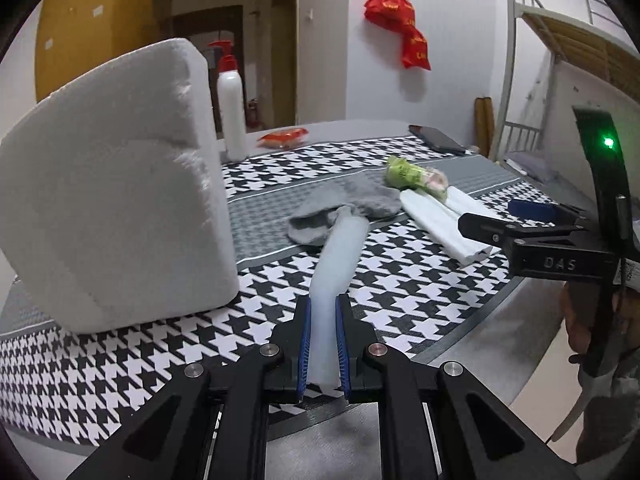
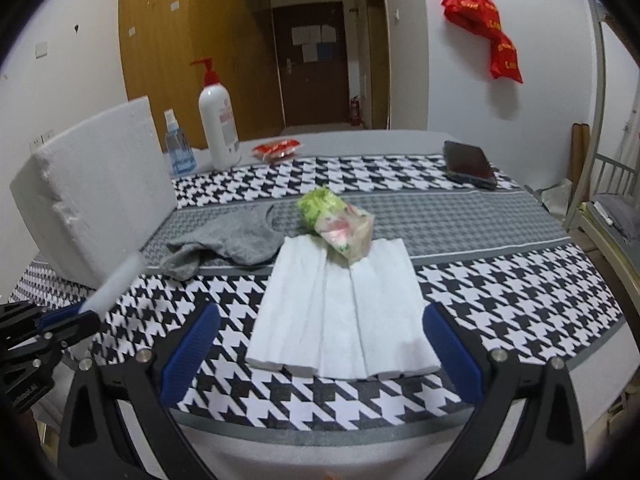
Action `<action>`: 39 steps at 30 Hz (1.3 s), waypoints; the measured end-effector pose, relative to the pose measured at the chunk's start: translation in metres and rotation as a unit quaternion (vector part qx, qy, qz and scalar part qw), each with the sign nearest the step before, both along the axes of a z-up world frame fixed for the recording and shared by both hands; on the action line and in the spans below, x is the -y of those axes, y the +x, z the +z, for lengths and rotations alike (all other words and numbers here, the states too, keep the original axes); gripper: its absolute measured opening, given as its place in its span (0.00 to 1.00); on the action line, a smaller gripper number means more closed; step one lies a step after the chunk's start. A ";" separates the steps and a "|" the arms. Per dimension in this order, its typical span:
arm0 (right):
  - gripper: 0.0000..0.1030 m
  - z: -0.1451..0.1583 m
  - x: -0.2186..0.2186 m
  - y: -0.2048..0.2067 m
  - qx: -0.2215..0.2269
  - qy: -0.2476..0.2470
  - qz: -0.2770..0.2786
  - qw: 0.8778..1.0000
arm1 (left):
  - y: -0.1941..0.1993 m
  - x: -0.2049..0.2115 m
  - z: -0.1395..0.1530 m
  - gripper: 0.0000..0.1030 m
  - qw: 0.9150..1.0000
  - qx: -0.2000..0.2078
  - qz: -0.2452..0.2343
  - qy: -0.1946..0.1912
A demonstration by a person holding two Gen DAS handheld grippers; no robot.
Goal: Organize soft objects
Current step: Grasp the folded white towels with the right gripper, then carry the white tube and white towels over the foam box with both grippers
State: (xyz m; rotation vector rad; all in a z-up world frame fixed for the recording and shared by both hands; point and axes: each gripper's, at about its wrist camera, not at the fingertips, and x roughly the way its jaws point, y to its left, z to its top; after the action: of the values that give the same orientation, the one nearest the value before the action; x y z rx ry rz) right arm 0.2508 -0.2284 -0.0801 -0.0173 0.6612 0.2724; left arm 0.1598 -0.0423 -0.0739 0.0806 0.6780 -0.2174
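Room: white walls, a wooden wardrobe and a dark door are seen behind a table covered by a houndstooth cloth [image 2: 460, 280]; a red bag [image 2: 486, 28] is hung on the wall, clear of the work.
Surface clutter: a pump bottle [image 2: 218, 120], a small spray bottle [image 2: 178, 144], a red packet [image 2: 276, 148] and a phone [image 2: 470, 164] are kept along the far edge, away from the soft items.
Foam block [image 1: 116, 184]: stood on edge at the left of the cloth, probably as a backstop or sorting spot.
Left gripper [image 1: 323, 344]: nearly fully closed, its blue pads clamped on the near end of a pale foam strip [image 1: 340, 248]; the strip is held by one end so that its length projects forward towards the grey sock [image 2: 228, 248].
Right gripper [image 2: 320, 344]: spread wide and empty, with nothing pressed by its pads; the folded white sheets [image 2: 340, 304] are framed between its fingers, seemingly lined up for a grasp.
Wrapped bundle [image 2: 340, 224]: laid across the far end of the sheets, so it is likely to slide if they are lifted.
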 end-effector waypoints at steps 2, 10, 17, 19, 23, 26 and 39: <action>0.91 -0.004 -0.002 0.004 -0.007 -0.009 0.002 1.000 | -0.002 -0.001 -0.003 0.14 1.000 -0.003 0.004 -0.001; 0.71 -0.017 -0.003 0.016 -0.038 -0.028 0.005 0.999 | -0.005 -0.009 -0.013 0.14 1.000 -0.017 0.020 -0.009; 0.31 -0.017 -0.004 0.017 -0.045 -0.057 -0.003 0.997 | -0.008 -0.008 -0.011 0.14 1.000 -0.013 0.017 -0.015; 0.15 -0.016 -0.003 0.017 -0.050 -0.057 -0.007 0.997 | -0.010 -0.007 -0.008 0.14 1.000 -0.010 0.016 -0.016; 0.10 -0.014 -0.001 0.013 -0.058 -0.049 -0.005 0.997 | -0.016 -0.009 -0.001 0.14 1.000 -0.003 0.016 -0.018; 0.10 -0.006 0.000 0.003 -0.048 -0.032 0.002 0.998 | -0.022 -0.012 0.005 0.14 1.000 0.002 0.017 -0.020; 0.10 0.035 0.007 -0.032 0.004 0.006 0.001 1.000 | -0.051 -0.018 0.029 0.14 0.999 0.037 0.022 -0.021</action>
State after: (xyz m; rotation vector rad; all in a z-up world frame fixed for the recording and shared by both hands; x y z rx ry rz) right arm 0.2192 -0.2349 -0.0453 -0.0067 0.6517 0.2783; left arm 0.1090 -0.0246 -0.0451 0.0338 0.6011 -0.1846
